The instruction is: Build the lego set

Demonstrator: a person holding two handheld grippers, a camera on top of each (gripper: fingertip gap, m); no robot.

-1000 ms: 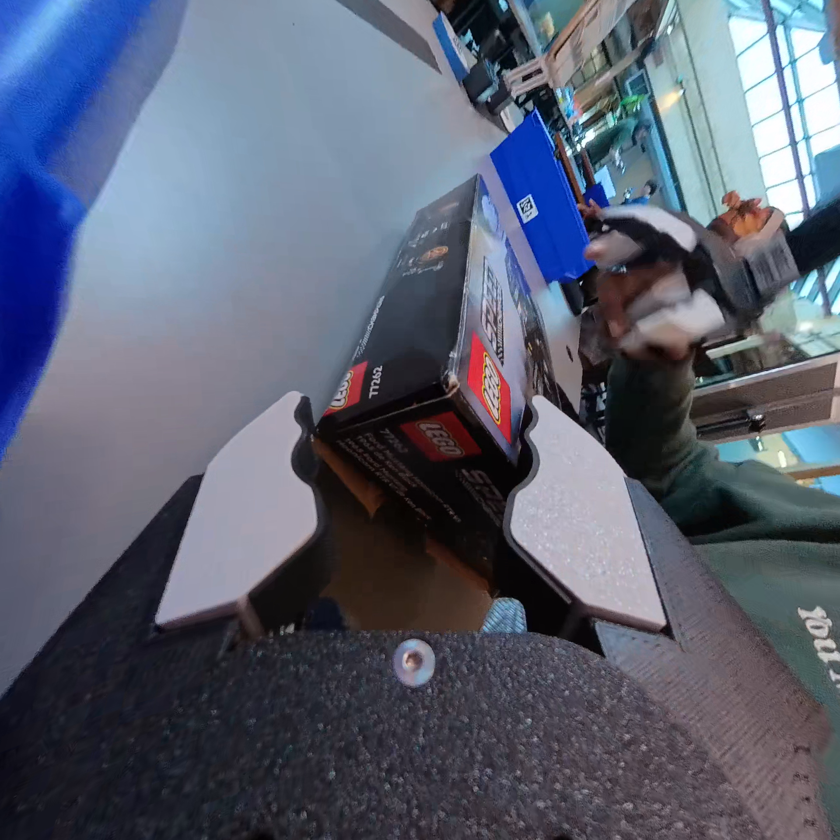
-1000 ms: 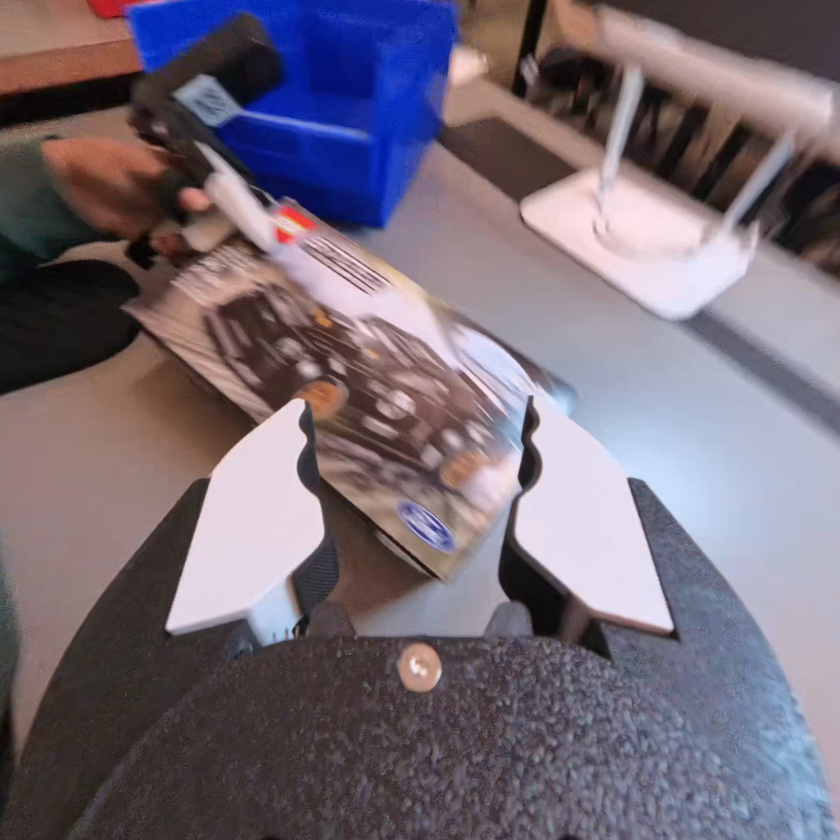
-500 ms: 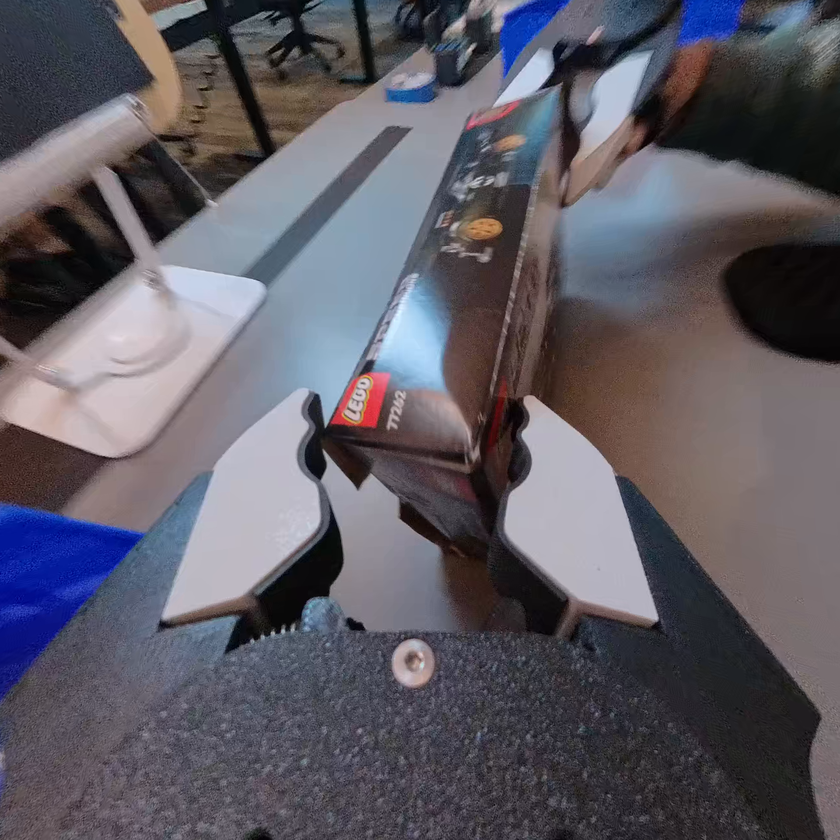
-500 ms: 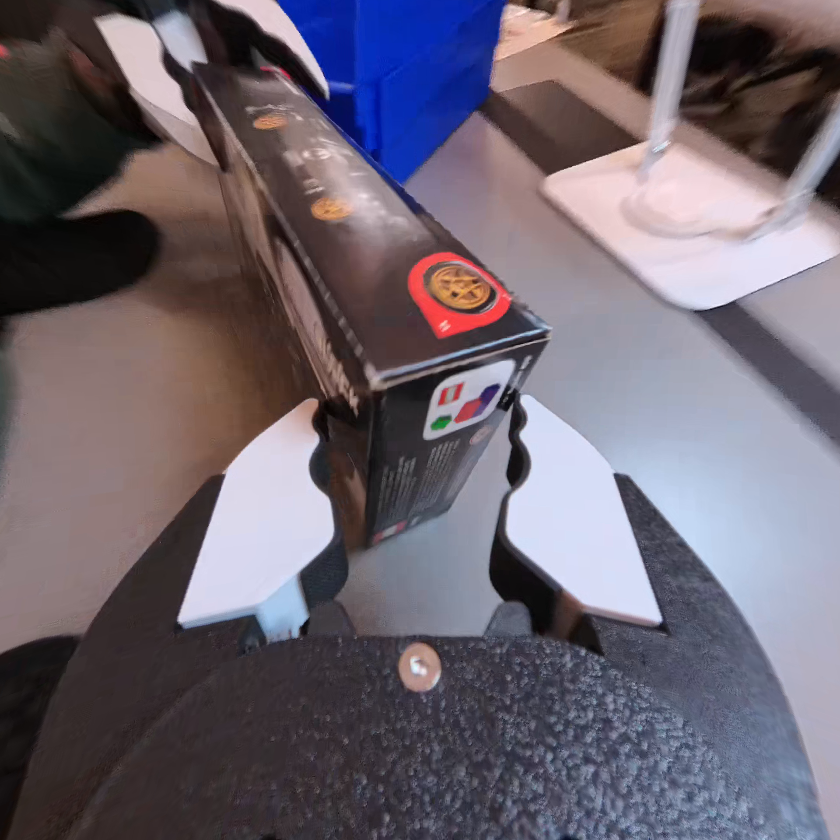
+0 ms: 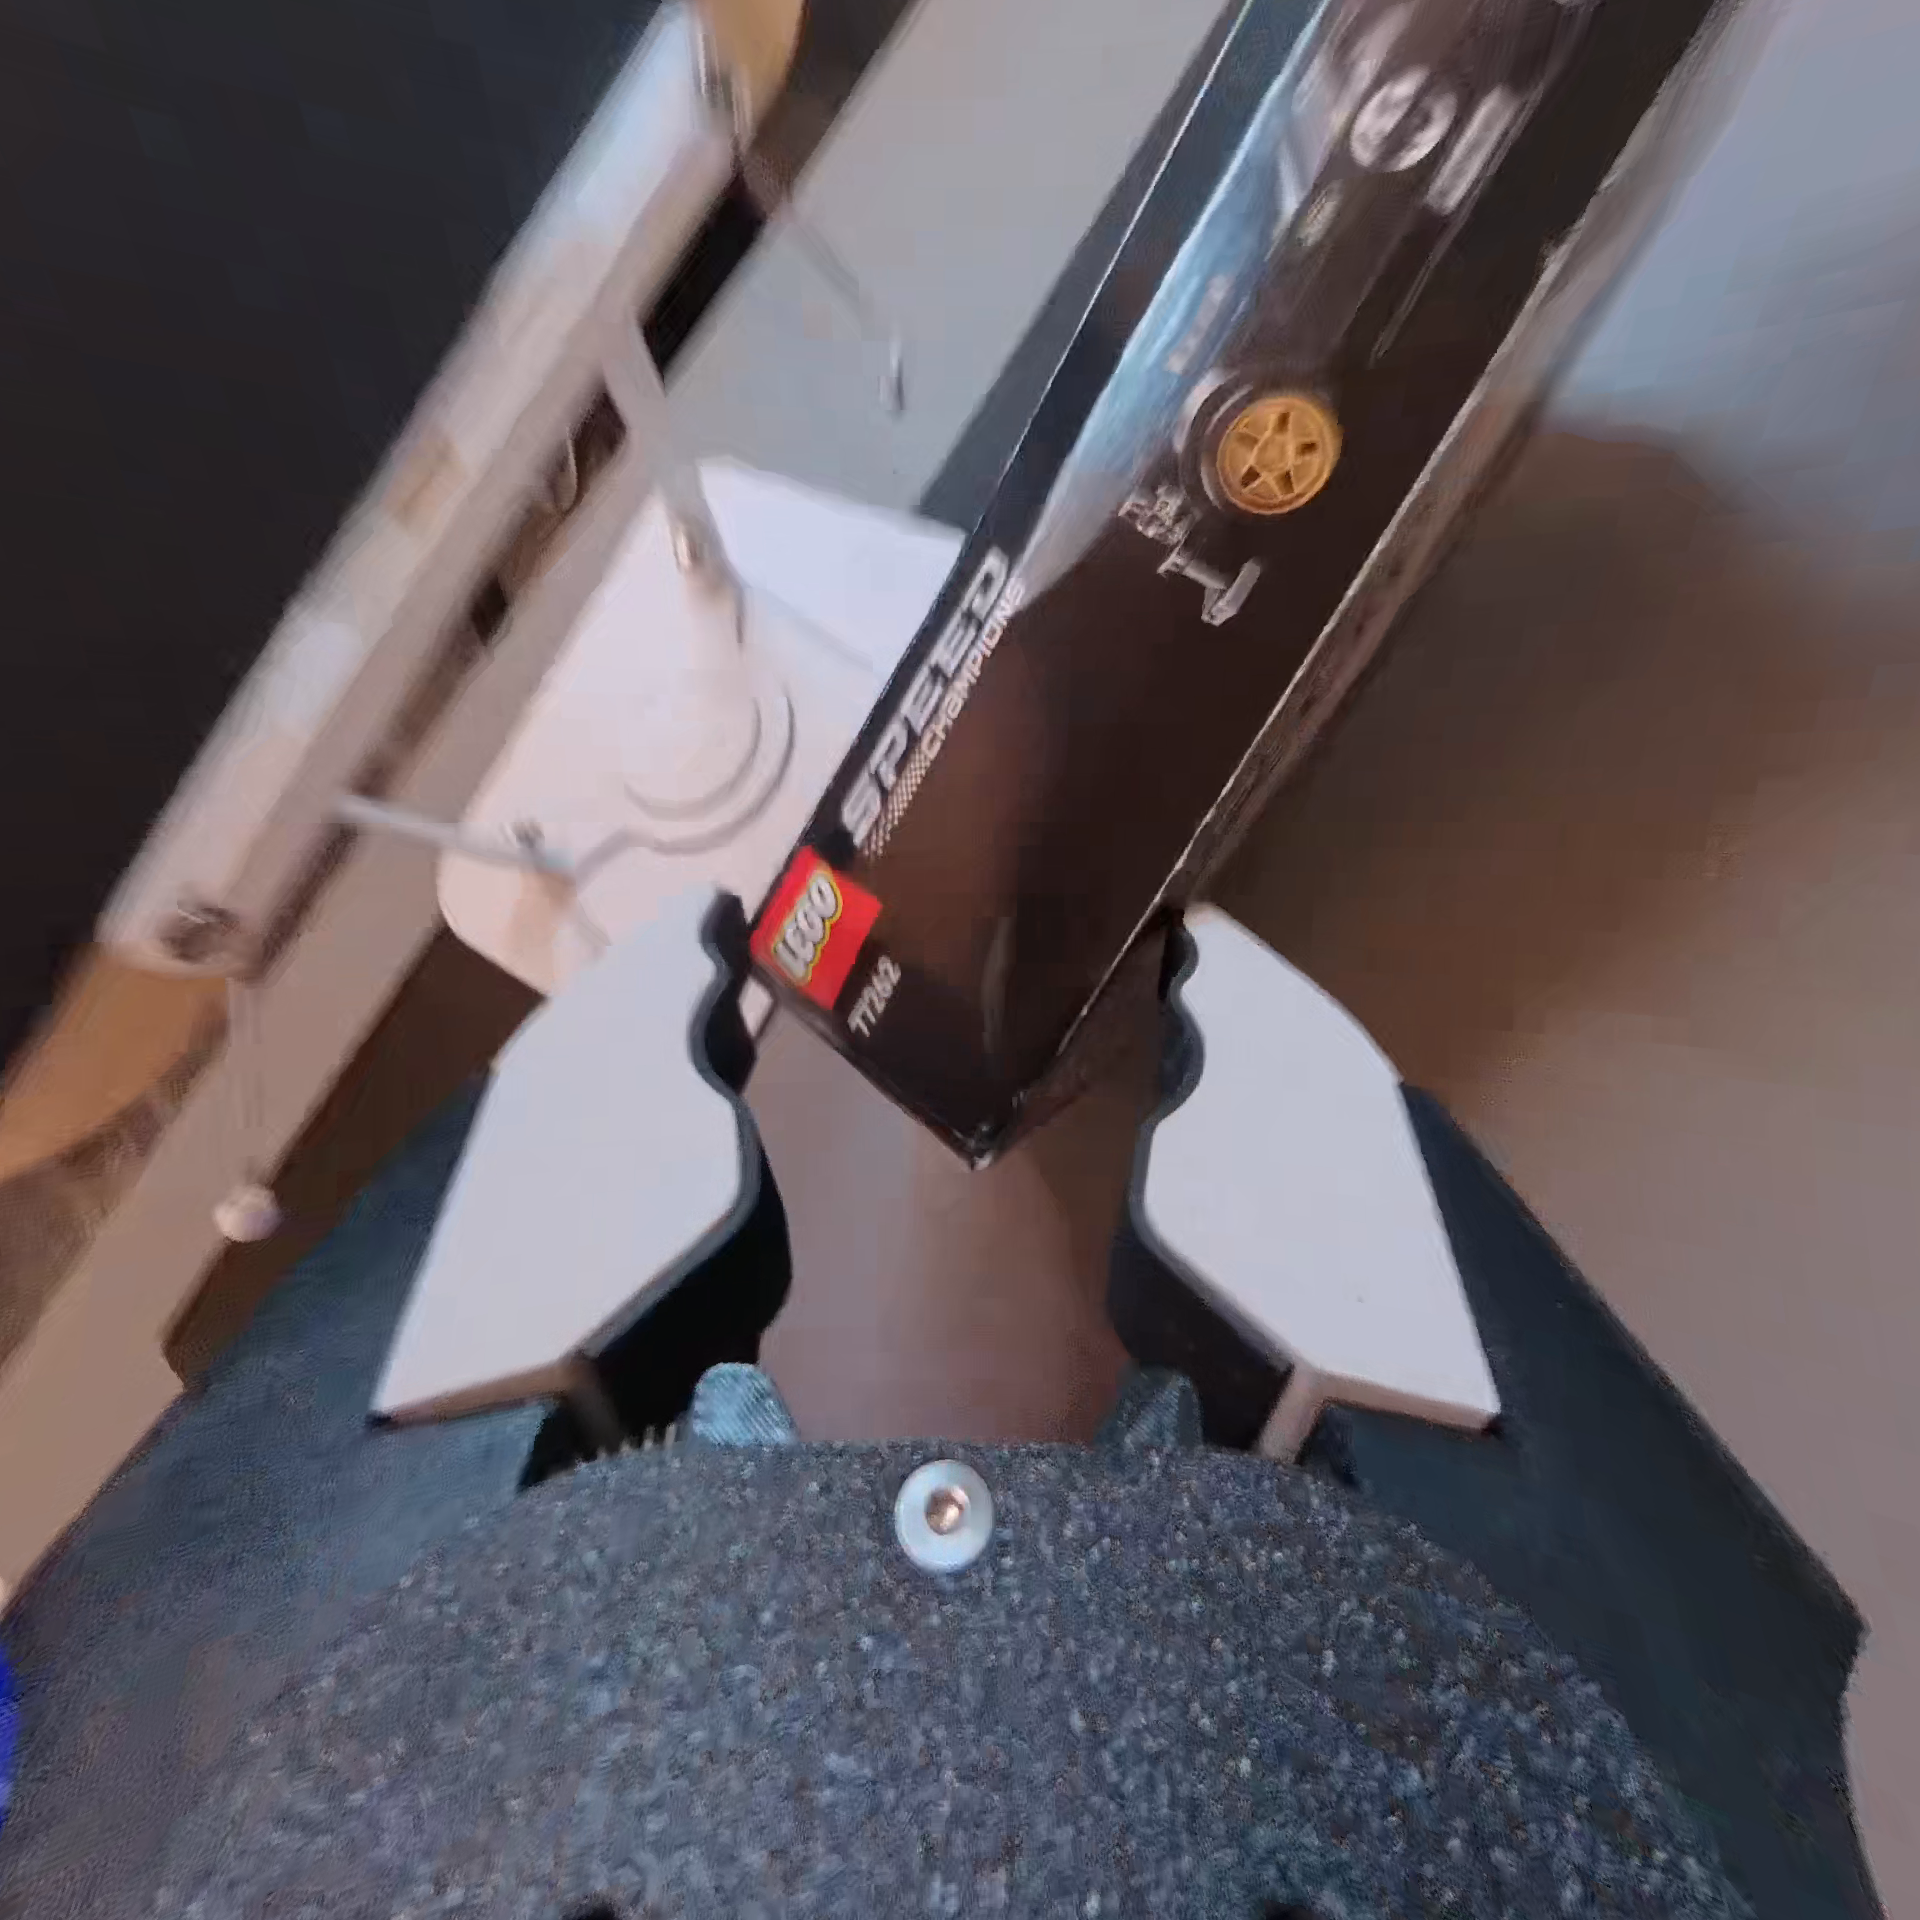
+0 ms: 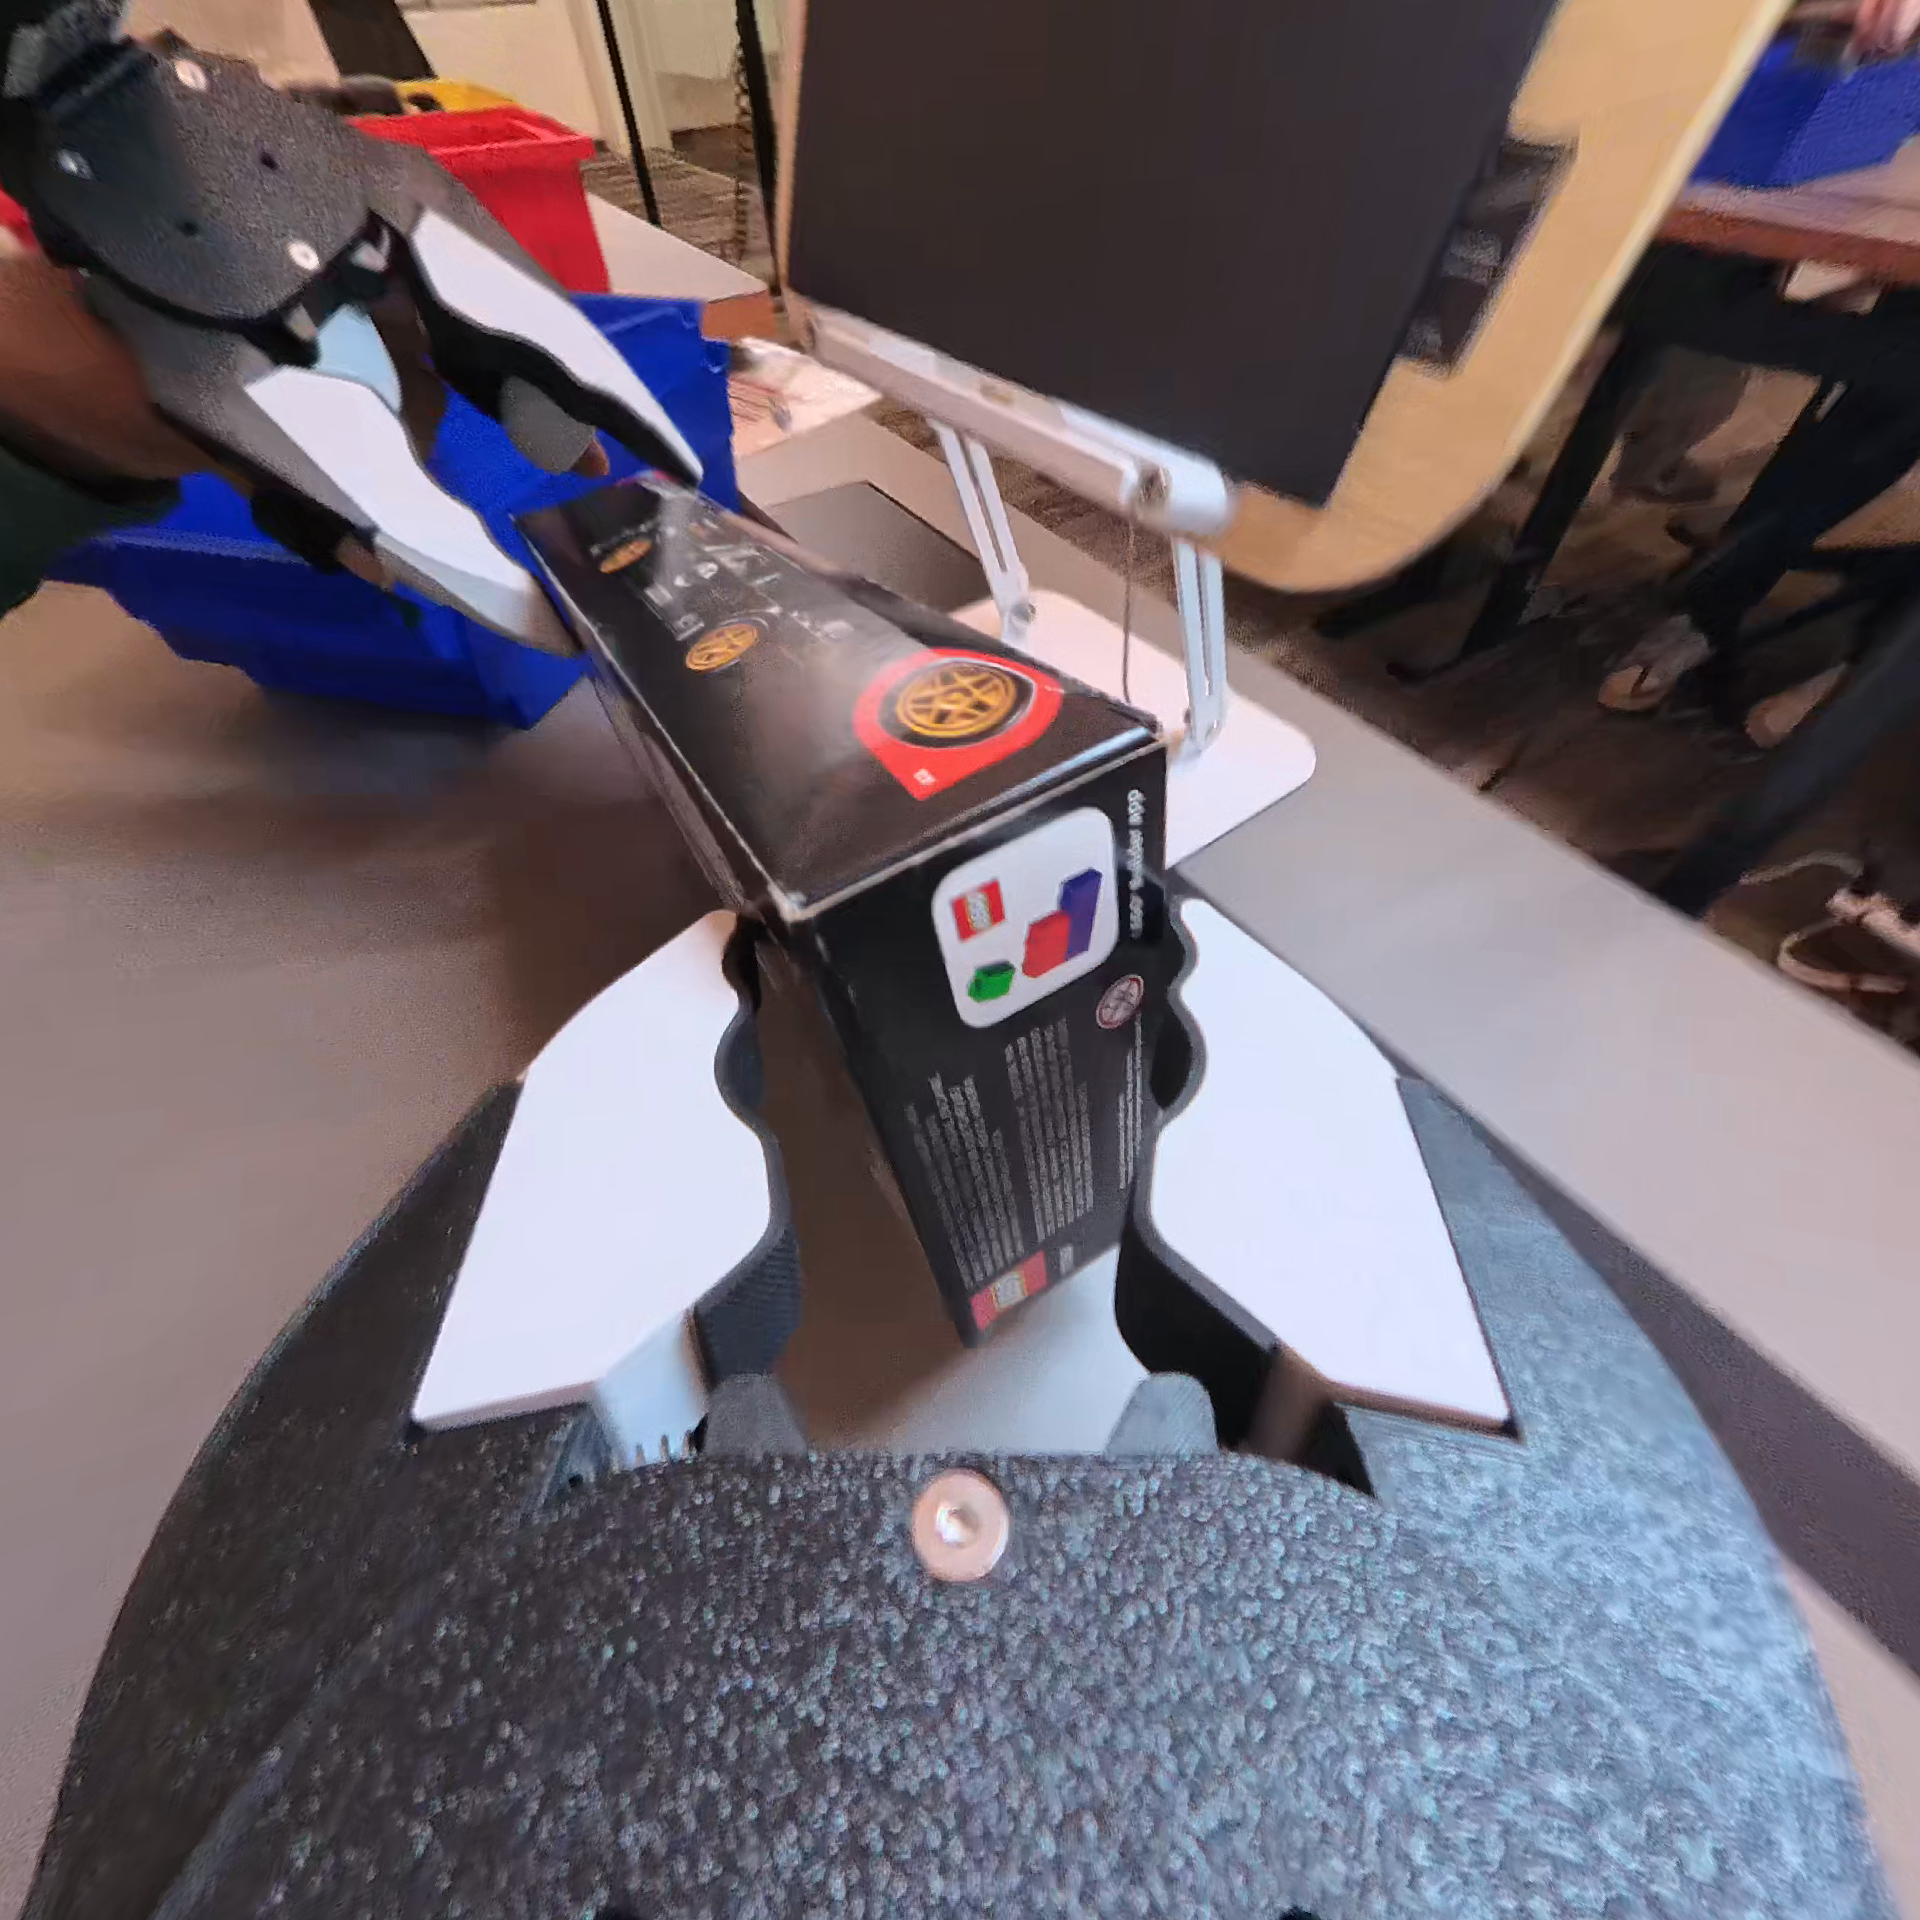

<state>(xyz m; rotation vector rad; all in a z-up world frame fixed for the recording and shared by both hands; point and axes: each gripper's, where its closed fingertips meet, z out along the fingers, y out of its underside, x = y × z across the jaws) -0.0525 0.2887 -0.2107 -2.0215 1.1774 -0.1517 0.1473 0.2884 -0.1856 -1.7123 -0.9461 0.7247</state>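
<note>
Right wrist view is showing the long black cardboard lego box (image 6: 883, 790) hanging tilted above the grey counter (image 6: 260, 935), one end sitting between the white fingers of the right hand-held gripper (image 6: 961, 1018), which is gripping that end. The far end is lying between the fingers of the left hand-held gripper (image 6: 488, 457), held by a person's hand (image 6: 62, 374) at the upper left.

In the left wrist view, the box (image 5: 1122, 665) is running up and away from the left hand-held gripper (image 5: 951, 997); its lower corner is resting between the white pads (image 5: 592, 1174), touching both, so this gripper is clamping the box too.

Just behind the box, a white monitor stand (image 6: 1195, 623) with a flat base is standing on the counter, carrying a dark screen (image 6: 1122, 208); the stand's base is lying close beside the box's right side. A blue plastic bin (image 6: 343, 613) is sitting behind the far end, with a red bin (image 6: 520, 177) farther back. The counter's right edge (image 6: 1558, 894) is running diagonally past the stand, with floor and chair legs beyond. Bare counter is lying open to the left of the box.
</note>
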